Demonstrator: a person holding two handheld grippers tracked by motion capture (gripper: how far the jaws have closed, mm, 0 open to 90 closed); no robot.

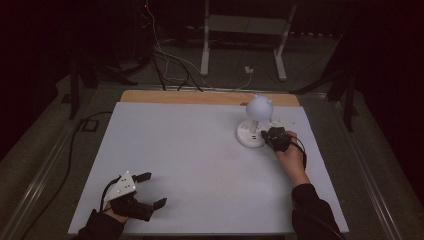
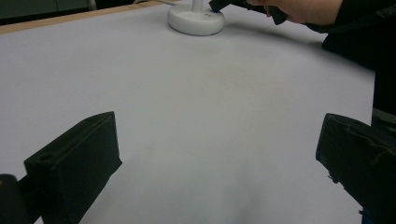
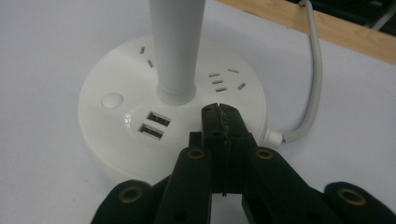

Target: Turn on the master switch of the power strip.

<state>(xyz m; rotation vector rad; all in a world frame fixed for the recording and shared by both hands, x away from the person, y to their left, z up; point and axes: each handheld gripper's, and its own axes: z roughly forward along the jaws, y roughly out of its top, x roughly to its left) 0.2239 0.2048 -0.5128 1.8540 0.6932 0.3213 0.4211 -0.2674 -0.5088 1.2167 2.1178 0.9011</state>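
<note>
Right gripper (image 3: 219, 112) closed, jaws pressed together on nothing, tips over the top of white lamp base (image 3: 116, 135), just beside its stem (image 3: 177, 46) and USB ports (image 3: 152, 125). Lamp at 1 o'clock on white table (image 1: 200, 165). Left gripper (image 1: 150, 190) at 7 o'clock, jaws wide apart, empty, well apart from lamp.
</note>
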